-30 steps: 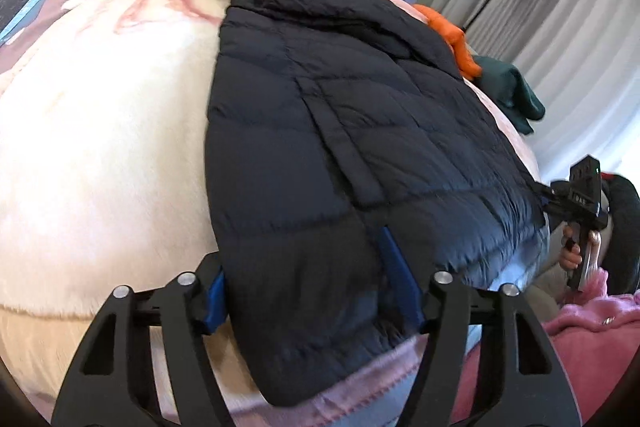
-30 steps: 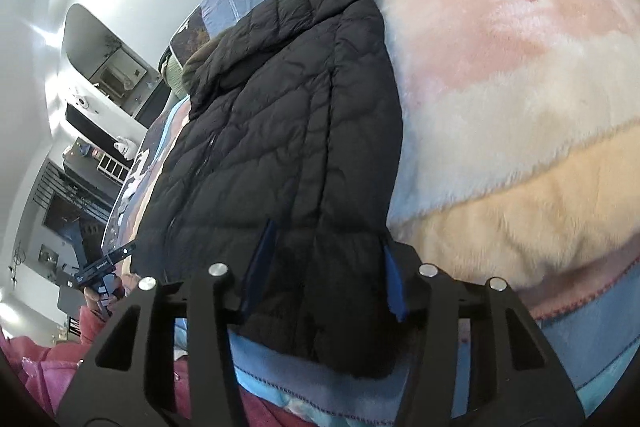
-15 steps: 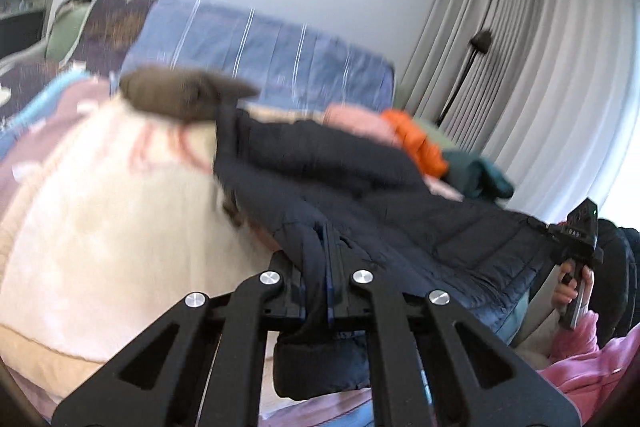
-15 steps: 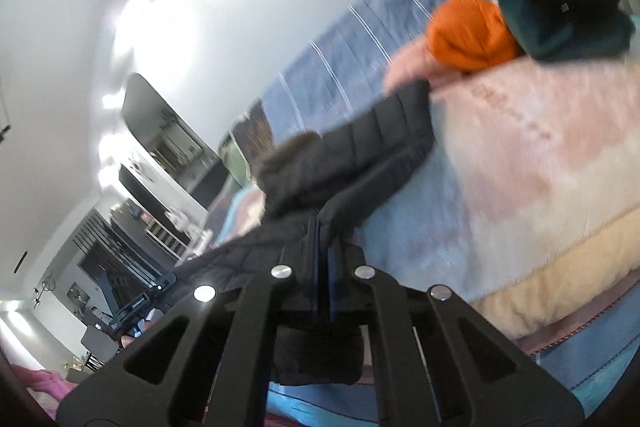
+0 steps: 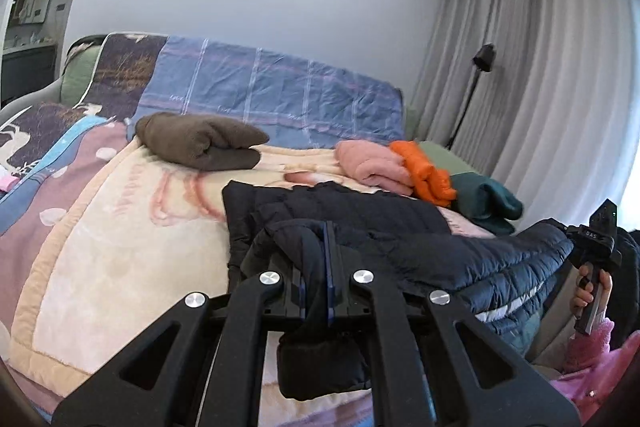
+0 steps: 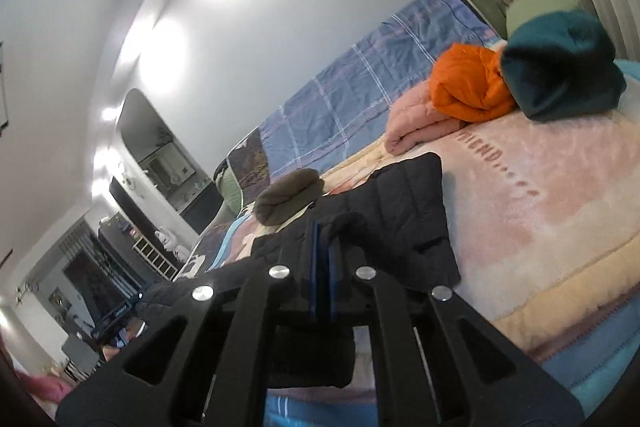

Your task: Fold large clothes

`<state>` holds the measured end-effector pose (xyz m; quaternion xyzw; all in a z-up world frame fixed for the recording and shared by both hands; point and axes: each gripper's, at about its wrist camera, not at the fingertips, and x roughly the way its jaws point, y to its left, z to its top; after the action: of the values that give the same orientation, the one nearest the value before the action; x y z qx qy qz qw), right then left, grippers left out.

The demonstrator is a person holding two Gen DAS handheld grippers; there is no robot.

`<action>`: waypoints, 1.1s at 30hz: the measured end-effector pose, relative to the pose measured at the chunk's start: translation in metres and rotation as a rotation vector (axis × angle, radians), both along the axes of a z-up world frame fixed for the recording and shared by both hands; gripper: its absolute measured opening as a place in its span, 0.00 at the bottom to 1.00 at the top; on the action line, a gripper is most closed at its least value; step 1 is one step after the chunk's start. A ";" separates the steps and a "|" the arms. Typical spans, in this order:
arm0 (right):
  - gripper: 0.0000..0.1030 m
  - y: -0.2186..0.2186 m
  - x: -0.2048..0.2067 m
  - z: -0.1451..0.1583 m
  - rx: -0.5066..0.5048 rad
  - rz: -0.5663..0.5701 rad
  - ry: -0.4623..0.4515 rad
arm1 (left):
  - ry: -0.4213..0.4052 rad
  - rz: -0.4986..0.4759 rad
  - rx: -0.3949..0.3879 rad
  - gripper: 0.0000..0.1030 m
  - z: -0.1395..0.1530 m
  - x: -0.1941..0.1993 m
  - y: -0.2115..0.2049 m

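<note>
Moved: a second ago both grippers straddled the flat jacket's hem, fingers apart; now the hem is lifted clear of the bed.
Left gripper: fingers clamped on the jacket hem, pointing slightly down.
Right gripper: likewise pinching the hem's other end.
Jacket: near edge raised, far part resting on the bed.
Progress: fold just begun, I'd say; hem needs carrying toward the collar.
Beyond: brown bundle, pink, orange and teal clothes piled.
</note>
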<state>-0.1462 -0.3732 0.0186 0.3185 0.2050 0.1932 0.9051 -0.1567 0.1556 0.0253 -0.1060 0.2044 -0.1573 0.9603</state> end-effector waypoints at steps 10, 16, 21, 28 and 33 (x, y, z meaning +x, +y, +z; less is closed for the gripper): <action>0.05 0.010 0.082 -0.019 -0.053 -0.051 0.094 | 0.076 0.048 -0.015 0.07 -0.011 0.071 0.001; 0.05 0.011 0.126 -0.029 -0.070 -0.064 0.132 | 0.118 0.056 -0.014 0.07 -0.017 0.118 -0.001; 0.05 0.015 0.161 -0.043 -0.113 -0.097 0.173 | 0.159 0.058 -0.024 0.07 -0.029 0.159 -0.002; 0.11 0.026 0.201 -0.086 -0.184 -0.133 0.285 | 0.264 0.081 -0.014 0.10 -0.082 0.218 -0.003; 0.39 0.020 0.190 -0.084 -0.175 -0.153 0.272 | 0.255 0.087 -0.028 0.28 -0.085 0.215 0.000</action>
<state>0.0443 -0.3535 -0.0653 0.2766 0.3167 0.0602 0.9053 0.0585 0.1557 -0.0593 -0.1472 0.3179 -0.1035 0.9309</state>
